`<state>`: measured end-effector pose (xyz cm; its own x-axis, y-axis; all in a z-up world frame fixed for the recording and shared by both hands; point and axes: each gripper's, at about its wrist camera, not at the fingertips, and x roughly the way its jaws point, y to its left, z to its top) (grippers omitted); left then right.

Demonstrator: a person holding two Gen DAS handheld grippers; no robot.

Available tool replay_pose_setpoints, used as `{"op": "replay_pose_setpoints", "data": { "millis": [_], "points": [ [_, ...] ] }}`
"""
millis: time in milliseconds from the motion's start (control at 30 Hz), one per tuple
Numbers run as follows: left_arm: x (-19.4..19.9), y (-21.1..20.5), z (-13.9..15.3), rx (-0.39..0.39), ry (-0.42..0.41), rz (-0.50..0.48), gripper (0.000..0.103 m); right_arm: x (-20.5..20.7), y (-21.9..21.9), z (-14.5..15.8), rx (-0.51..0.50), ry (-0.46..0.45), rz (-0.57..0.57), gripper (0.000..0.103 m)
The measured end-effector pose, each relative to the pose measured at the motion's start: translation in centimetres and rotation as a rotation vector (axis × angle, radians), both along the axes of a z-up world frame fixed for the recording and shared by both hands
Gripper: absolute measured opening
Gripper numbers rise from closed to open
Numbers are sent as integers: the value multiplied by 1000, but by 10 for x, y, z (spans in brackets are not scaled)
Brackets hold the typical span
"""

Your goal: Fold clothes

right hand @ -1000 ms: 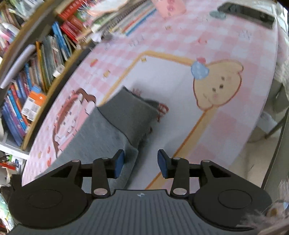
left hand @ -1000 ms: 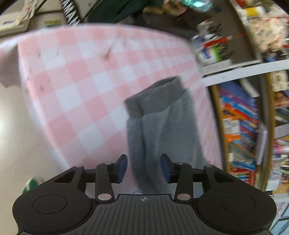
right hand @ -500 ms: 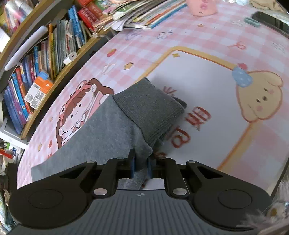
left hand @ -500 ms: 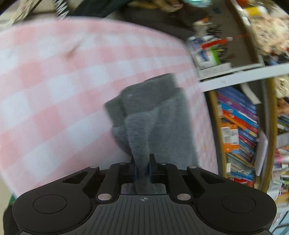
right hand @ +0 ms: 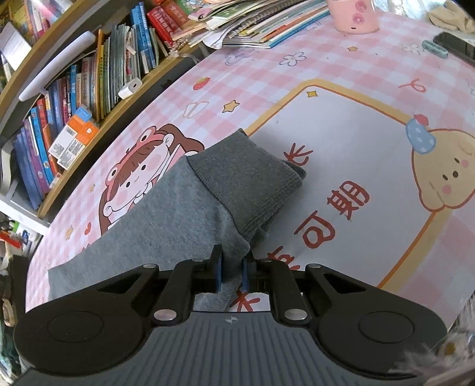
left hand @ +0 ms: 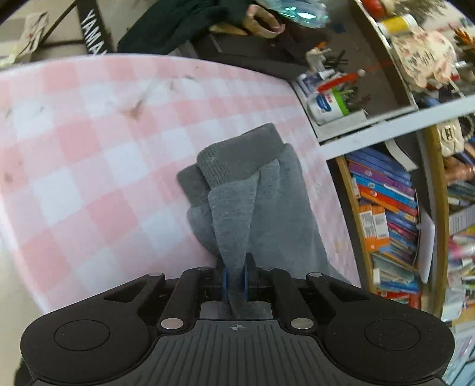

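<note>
A grey fleece garment (left hand: 267, 207) with darker ribbed cuffs (left hand: 237, 154) lies on a pink checked tablecloth (left hand: 89, 148). My left gripper (left hand: 234, 279) is shut on a pinched fold of the grey fabric and lifts it slightly off the cloth. In the right wrist view the same garment (right hand: 166, 216) stretches away to the left, its ribbed cuff (right hand: 249, 184) lying over a cartoon print. My right gripper (right hand: 233, 271) is shut on the garment's edge just below that cuff.
Bookshelves (right hand: 74, 98) full of books run along the table's far side. A stack of magazines (right hand: 261, 26), a pink cup (right hand: 353, 14) and a phone (right hand: 457, 47) sit at the far end. A box of bottles and pens (left hand: 329, 95) stands beyond the table edge.
Both grippers were open a second ago beside the garment. They have closed on the grey fabric and lifted it a little; the views have shifted closer.
</note>
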<state>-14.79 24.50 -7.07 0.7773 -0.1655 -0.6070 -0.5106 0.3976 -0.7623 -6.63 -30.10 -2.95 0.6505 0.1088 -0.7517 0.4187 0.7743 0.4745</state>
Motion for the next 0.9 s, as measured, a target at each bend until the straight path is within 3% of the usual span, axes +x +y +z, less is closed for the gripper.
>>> {"op": "replay_pose_setpoints", "data": {
  "millis": [300,433,533,633,900],
  "points": [
    [-3,1,-3,-12,22,-11,20,-7,11,12,-107,-3,11,21],
    [-2,0,-1,-2,18,-11,22,-17,19,26,-187,-26,-20,41],
    [0,-1,0,10,16,-14,23,-20,29,36,-257,-50,-9,47],
    [1,-2,0,12,10,-14,23,-18,47,45,-321,-83,68,57],
    [-2,1,-3,-15,-8,-16,23,-4,110,50,-445,-126,359,67]
  ]
}}
